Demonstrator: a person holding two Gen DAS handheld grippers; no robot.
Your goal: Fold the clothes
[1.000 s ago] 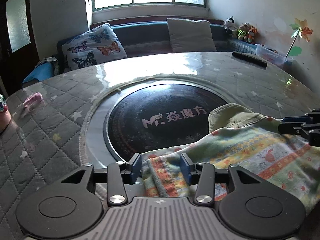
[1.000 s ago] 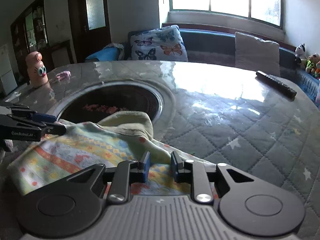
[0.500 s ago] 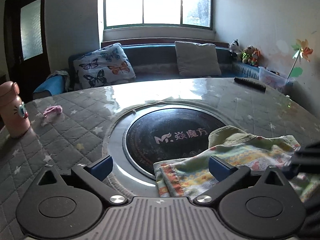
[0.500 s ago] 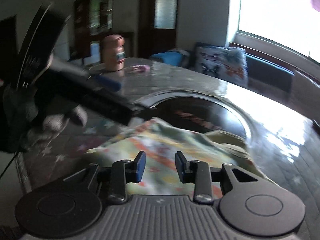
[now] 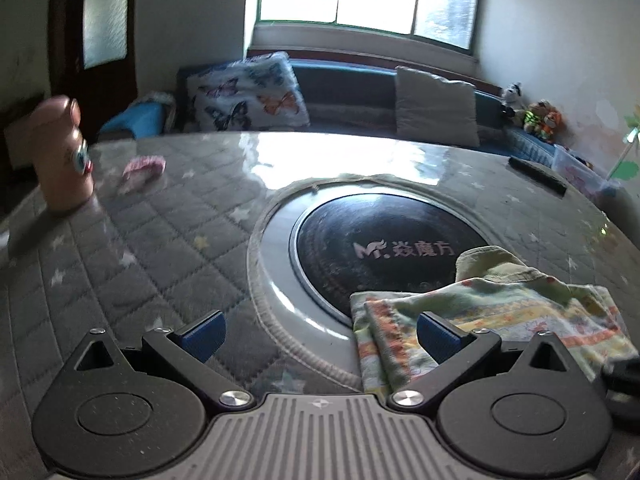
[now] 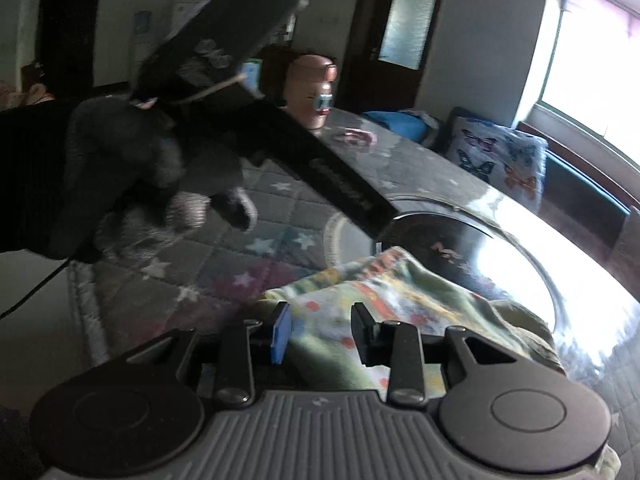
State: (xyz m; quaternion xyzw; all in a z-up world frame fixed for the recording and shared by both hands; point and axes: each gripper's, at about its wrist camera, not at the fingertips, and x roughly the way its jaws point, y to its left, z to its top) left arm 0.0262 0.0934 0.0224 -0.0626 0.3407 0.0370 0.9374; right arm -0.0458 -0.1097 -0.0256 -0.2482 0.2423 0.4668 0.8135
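Currently the left gripper (image 5: 320,334) stands fully spread and empty beside the folded patterned garment (image 5: 492,316), clear for regrasping. Meanwhile the right gripper (image 6: 320,334), partly open, hovers over that garment near the tabletop (image 5: 140,248) edge, gripping nothing.

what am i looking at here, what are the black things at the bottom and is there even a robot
There is no robot. A person holds a hand-held gripper in each hand, and each has a camera looking out along its two fingers; the black shapes at the bottom are the grippers' own bodies.

In the left gripper's view, the left gripper stands wide open and holds nothing. A patterned cloth lies folded on the quilted table, partly over a dark round plate.

In the right gripper's view, the right gripper is over the same cloth with its fingers apart, gripping nothing. The gloved hand with the other gripper shows at upper left. A pink bottle stands further back.
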